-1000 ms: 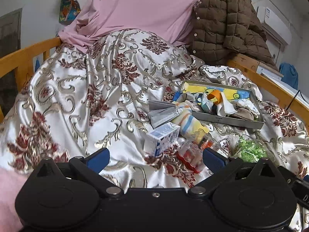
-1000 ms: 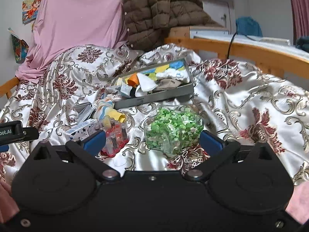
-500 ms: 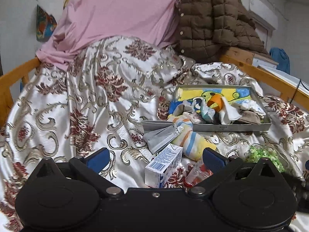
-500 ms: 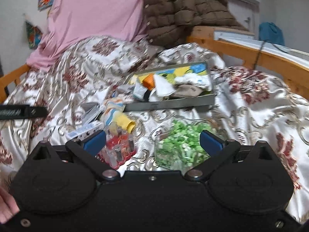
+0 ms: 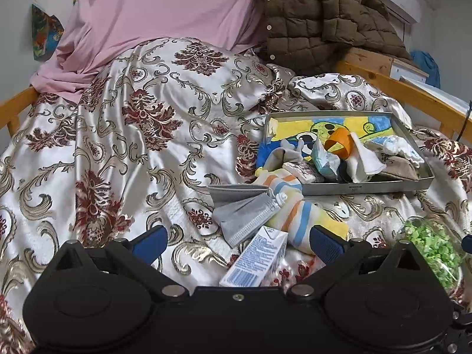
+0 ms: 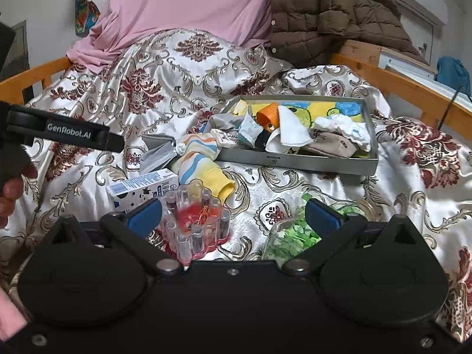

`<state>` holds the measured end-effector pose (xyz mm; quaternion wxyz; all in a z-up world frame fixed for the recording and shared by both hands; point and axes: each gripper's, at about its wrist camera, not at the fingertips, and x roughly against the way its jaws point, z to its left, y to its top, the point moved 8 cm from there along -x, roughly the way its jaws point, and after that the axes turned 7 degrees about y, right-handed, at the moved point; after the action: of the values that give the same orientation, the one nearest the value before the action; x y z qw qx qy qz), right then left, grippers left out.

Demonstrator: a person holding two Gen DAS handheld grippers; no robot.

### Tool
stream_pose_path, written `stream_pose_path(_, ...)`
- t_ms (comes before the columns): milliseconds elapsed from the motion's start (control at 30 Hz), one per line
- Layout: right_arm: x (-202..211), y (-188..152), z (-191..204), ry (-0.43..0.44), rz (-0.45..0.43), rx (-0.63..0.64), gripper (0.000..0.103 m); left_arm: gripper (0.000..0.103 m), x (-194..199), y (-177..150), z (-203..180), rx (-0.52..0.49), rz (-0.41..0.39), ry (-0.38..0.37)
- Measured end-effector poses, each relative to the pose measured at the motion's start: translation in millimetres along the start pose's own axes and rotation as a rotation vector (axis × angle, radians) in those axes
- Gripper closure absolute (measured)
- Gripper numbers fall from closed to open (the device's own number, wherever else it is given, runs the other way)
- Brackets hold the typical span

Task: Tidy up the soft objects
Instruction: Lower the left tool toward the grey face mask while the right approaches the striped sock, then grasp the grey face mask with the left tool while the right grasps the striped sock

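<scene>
Striped sock (image 5: 290, 206) lies on the bed's satin cover (image 5: 165, 135), long axis far-left to near-right — yellow cuff nearest, just before the tray (image 5: 365, 187). Both grippers, left gripper (image 5: 239, 240) and right gripper (image 6: 234, 214), are spread, empty.

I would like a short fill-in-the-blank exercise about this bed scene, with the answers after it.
1. The orange cup lies inside the metal ____.
2. The striped sock lies on the bedspread, just ____ the tray.
3. The glass jar holds small ____ pieces.
4. Both the left tool and the right tool have their fingers ____ and hold nothing.

Answers: tray; outside; green; open
</scene>
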<state>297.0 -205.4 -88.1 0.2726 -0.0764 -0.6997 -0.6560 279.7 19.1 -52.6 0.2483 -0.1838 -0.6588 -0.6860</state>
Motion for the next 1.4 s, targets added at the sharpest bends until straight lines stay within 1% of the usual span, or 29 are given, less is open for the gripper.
stream_pose_path(200,-31.2,9.6,0.7,0.007,0.009,0.014,0.001,0.001,-7.5,2.1,-0.1,0.018,0.013,-0.012)
stream_pose_path(333,-53.8,17.2,-0.1,0.021,0.004,0.019,0.001,0.001,-16.6,6.1,6.2,0.018,0.009,0.0)
stream_pose_path(400,-66.8,19.2,-0.7,0.026,0.021,0.032,0.001,0.001,-25.9,7.6,11.8,0.018,0.016,0.003)
stream_pose_path(467,-80.4,20.5,-3.4,0.038,0.054,0.034,0.001,0.001,-37.9,7.4,19.6,0.015,0.042,-0.001)
stream_pose_path(567,-93.8,23.6,-9.3,0.075,0.069,0.022,0.001,0.001,-57.4,2.2,35.8,0.068,0.097,-0.011)
stream_pose_path(633,-102.6,26.0,-13.0,0.098,0.082,0.025,0.001,0.001,-71.5,0.4,43.6,0.112,0.136,-0.045)
stream_pose_path(700,-111.8,28.4,-17.1,0.121,0.098,0.034,0.001,0.001,-83.5,1.2,46.3,0.149,0.153,-0.086)
stream_pose_path(767,-125.1,29.2,-20.3,0.147,0.138,0.038,0.001,0.001,-95.1,3.4,43.8,0.164,0.16,-0.131)
stream_pose_path(867,-138.3,29.7,-27.2,0.156,0.16,0.02,0.001,0.002,-106.8,3.5,32.1,0.15,0.157,-0.194)
stream_pose_path(967,-152.8,30.6,-35.9,0.167,0.178,-0.01,0.001,0.003,-116.0,1.3,16.2,0.108,0.157,-0.251)
stream_pose_path(1033,-160.6,30.6,-38.7,0.174,0.184,-0.021,0.001,0.004,-121.9,-1.3,7.5,0.079,0.171,-0.281)
stream_pose_path(1100,-167.2,31.1,-39.7,0.177,0.192,-0.018,0.001,0.005,-127.2,-3.4,2.0,0.06,0.187,-0.302)
stream_pose_path(1167,-179.1,32.7,-35.8,0.181,0.194,-0.013,0.001,0.005,-131.1,-4.9,0.3,0.064,0.2,-0.317)
stream_pose_path(1333,-191.0,34.5,-24.3,0.2,0.199,0.008,0.001,0.005,-143.3,-6.0,2.6,0.113,0.221,-0.345)
stream_pose_path(1400,-190.1,35.2,-18.0,0.204,0.194,0.018,0.002,0.008,-148.8,-7.0,4.6,0.134,0.23,-0.352)
